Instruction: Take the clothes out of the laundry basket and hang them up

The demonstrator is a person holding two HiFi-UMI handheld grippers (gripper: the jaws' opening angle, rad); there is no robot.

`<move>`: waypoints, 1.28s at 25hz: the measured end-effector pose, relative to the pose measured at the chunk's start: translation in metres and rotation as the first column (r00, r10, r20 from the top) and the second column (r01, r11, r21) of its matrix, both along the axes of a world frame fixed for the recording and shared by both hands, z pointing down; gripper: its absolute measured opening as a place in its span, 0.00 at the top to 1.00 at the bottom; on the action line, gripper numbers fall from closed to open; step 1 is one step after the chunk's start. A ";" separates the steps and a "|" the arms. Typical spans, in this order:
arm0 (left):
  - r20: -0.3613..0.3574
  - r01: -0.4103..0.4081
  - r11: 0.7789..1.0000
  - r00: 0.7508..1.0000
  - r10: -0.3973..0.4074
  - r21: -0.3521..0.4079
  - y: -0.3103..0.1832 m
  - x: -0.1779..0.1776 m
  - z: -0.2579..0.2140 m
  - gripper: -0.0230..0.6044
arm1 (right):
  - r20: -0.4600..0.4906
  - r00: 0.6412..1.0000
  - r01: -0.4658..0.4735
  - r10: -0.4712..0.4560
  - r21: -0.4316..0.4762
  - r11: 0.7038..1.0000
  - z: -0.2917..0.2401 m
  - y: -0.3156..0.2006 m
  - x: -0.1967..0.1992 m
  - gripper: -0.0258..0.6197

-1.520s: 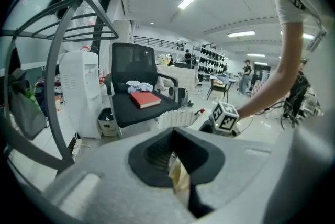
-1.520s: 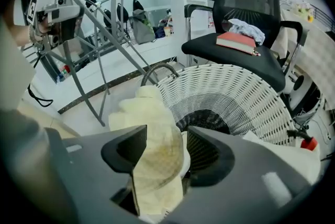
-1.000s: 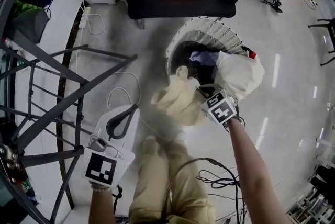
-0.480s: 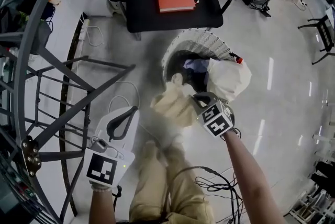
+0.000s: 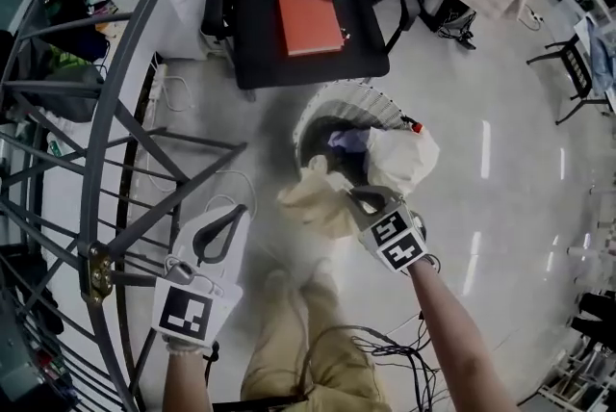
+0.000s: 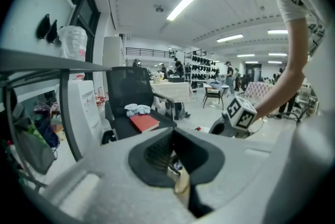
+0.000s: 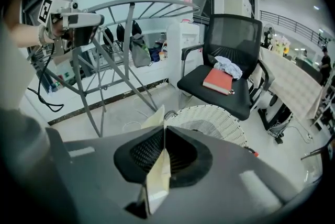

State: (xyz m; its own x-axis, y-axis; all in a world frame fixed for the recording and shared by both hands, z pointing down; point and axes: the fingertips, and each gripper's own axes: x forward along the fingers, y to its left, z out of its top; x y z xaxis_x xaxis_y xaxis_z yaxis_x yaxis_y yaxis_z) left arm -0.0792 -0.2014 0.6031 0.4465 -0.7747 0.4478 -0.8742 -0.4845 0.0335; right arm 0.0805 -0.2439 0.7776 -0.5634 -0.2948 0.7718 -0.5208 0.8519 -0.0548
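As both hands rise, the cream garment (image 5: 322, 200) comes up and away from the white laundry basket (image 5: 361, 102), a second after it sat bunched low against the basket's near rim. The right hand-held gripper (image 5: 371, 200) is clenched on a fold of the cloth, which shows in the right gripper view as a thin cream edge pinched between its closed jaws. The left hand-held gripper (image 6: 177, 165) is clamped as well, with a strip of the same cream fabric caught in the slit of its jaws. From the head view the bulk of the garment now hangs just beside the right hand-held gripper, in front of the basket and above the floor (image 5: 462, 208), while a blurred pale tail trails down toward the person's legs. The basket has shrunk and slid up the frame over the same second, and far more of the grey drying rack (image 5: 125, 136) has swung into sight at the left. This suggests the piece is as good as out and the job is turning from pulling to hanging. The rack stands well apart from the garment on the left hand's side, so a carry across and a spread over a rail likely come next. The basket is far from done: a white garment (image 5: 402, 155) is slumped over its right rim, with darker clothes (image 5: 345, 139) inside.
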 end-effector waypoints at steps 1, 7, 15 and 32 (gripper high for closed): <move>0.000 -0.001 1.000 1.000 0.001 0.004 0.002 -0.001 -0.007 0.97 | -0.006 1.000 0.007 -0.007 0.021 1.000 -0.010 0.001 -0.001 0.94; -0.006 -0.018 0.999 1.000 0.019 0.045 0.011 -0.001 -0.050 0.97 | -0.009 1.000 0.005 -0.004 0.136 0.991 -0.079 0.004 -0.004 0.94; 0.008 -0.084 0.992 0.996 0.083 0.098 0.026 0.018 -0.105 0.97 | -0.062 0.998 0.049 -0.032 0.294 0.955 -0.176 0.004 0.010 0.94; 0.021 -0.181 0.940 0.983 0.183 0.289 0.006 0.047 -0.200 0.97 | -0.055 0.989 -0.076 0.136 0.599 0.797 -0.360 -0.043 0.062 0.94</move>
State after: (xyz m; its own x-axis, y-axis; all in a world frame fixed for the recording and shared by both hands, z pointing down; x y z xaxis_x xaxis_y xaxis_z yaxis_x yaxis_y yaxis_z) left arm -0.0319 -0.1954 0.4029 0.5944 -0.7751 0.2140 -0.7701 -0.6254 -0.1261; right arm 0.1428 -0.2870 0.4179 -0.4384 -0.7653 0.4713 -0.5869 0.6409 0.4948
